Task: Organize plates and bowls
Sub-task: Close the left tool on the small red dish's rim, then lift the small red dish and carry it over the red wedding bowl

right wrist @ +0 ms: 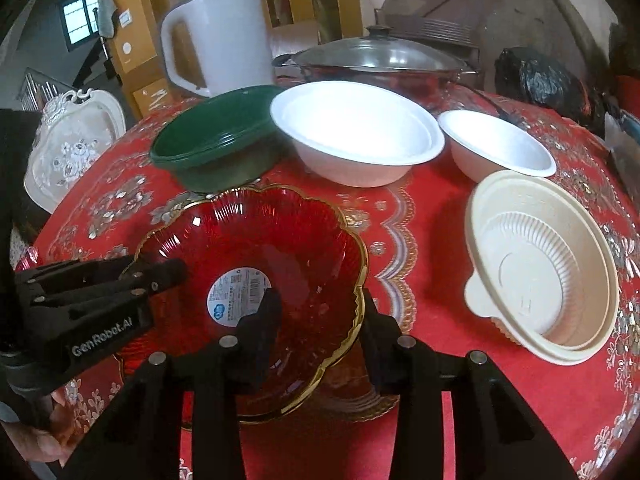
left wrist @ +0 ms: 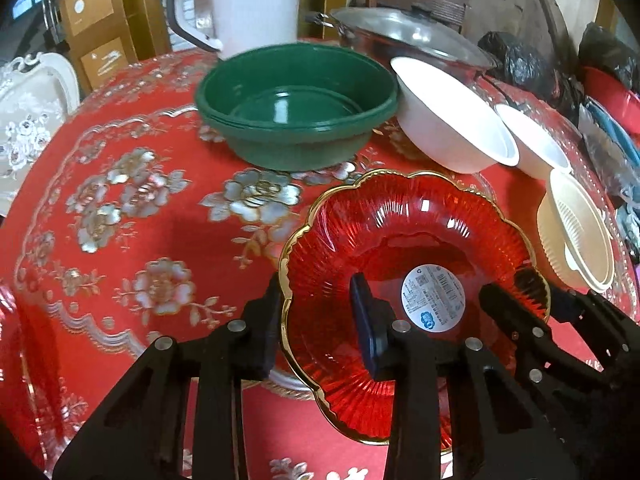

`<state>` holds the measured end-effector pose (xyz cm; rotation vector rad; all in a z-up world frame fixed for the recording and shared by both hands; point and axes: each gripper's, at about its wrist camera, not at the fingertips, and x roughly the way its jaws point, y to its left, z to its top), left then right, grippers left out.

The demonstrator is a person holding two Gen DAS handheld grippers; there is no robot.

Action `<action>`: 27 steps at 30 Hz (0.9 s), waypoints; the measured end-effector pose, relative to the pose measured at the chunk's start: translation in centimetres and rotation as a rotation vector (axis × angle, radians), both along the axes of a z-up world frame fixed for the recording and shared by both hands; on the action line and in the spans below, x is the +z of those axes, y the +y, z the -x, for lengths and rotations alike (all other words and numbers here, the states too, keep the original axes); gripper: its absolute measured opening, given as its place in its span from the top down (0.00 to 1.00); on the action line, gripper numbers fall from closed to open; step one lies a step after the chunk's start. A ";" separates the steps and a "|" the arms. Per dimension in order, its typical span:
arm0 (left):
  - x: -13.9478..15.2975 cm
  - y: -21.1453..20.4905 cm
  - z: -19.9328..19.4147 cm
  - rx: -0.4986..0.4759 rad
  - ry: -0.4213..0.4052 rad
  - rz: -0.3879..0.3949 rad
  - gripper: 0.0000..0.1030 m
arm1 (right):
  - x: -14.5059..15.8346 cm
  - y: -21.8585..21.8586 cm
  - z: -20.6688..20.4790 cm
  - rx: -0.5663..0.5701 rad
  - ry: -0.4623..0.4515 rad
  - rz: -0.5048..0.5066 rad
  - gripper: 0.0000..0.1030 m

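Red ribbed glass with a gold scalloped rim: this red bowl (left wrist: 408, 280) sits on the bench (left wrist: 132, 236) at the centre of my view, and both my grippers straddle its rim. My left gripper (left wrist: 316, 320) has one finger outside and one inside at its 9 o'clock edge, my right gripper (right wrist: 320, 316) likewise at 3 o'clock; whether either pair actually presses the glass I cannot tell. Toward 12 o'clock stand a green bowl (right wrist: 208, 148), a large white bowl (right wrist: 356, 140), a small white bowl (right wrist: 496, 148), and a cream bowl (right wrist: 540, 276) at 3 o'clock.
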<state>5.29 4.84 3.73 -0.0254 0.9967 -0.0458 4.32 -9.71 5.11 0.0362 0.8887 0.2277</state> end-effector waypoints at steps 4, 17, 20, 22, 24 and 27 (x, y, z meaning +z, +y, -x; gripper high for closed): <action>1.0 1.5 1.2 0.024 -0.024 0.003 0.69 | 0.5 1.1 0.6 0.021 -0.011 0.004 0.63; 3.5 9.6 5.0 0.167 -0.083 0.013 0.69 | 2.3 8.4 2.1 0.168 -0.050 0.012 0.63; 4.1 12.0 6.4 0.209 -0.099 0.015 0.69 | 2.8 10.4 2.2 0.210 -0.058 0.015 0.63; 4.5 13.3 7.1 0.230 -0.109 0.010 0.69 | 3.1 11.7 2.4 0.238 -0.067 0.013 0.63; 4.8 14.8 8.0 0.258 -0.117 0.005 0.69 | 3.5 13.1 2.6 0.263 -0.075 0.013 0.63; 5.3 17.2 9.5 0.301 -0.128 0.000 0.69 | 4.0 15.6 3.0 0.312 -0.087 0.012 0.62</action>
